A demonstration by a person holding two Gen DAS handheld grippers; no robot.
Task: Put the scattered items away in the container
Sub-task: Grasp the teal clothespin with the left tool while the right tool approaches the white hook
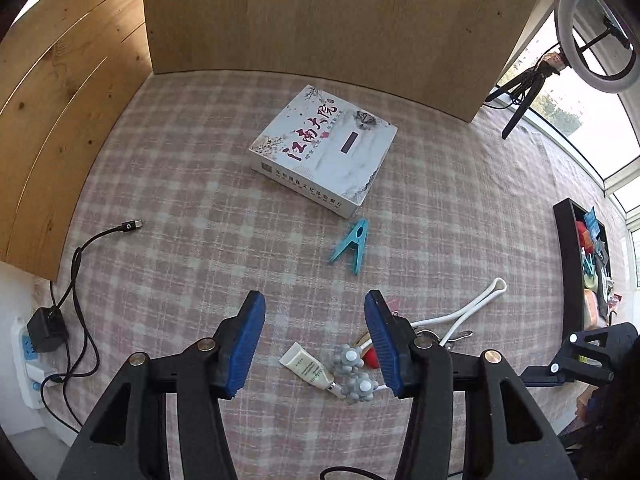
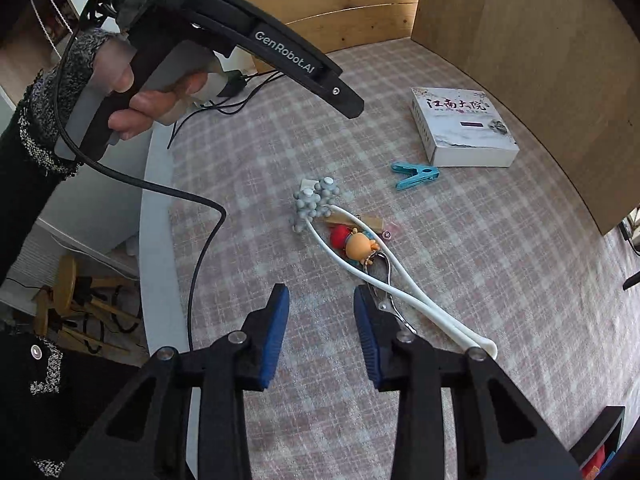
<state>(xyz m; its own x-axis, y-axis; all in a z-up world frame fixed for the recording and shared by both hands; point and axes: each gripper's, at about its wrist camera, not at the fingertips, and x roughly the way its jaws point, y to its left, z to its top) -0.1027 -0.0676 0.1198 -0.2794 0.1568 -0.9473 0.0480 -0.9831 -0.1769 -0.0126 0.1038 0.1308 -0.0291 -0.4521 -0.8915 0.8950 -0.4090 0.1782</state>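
Scattered on the checked cloth lie a blue clothespin (image 1: pixel 350 246), a white two-pronged massager (image 1: pixel 472 308) with grey knobbly balls (image 1: pixel 354 376), a small cream tube (image 1: pixel 306 368) and a red-and-orange toy figure (image 2: pixel 356 242). A metal clip (image 2: pixel 384 292) lies under the massager's white prongs (image 2: pixel 400 280). My left gripper (image 1: pixel 314 344) is open above the tube and the balls, pads clear of them. My right gripper (image 2: pixel 322 332) is open over bare cloth, its right finger beside the metal clip. The black container (image 1: pixel 566 272), with several items inside, stands at the right edge.
A white printed box (image 1: pixel 324 148) rests near the clothespin. Wooden boards (image 1: pixel 312 12) wall the back and left. A black cable (image 1: pixel 100 236), a charger and a power strip (image 1: pixel 24 360) lie at the left. A ring light on a tripod (image 1: pixel 520 92) stands back right. A person's hand (image 2: pixel 132 100) grips the left gripper's handle.
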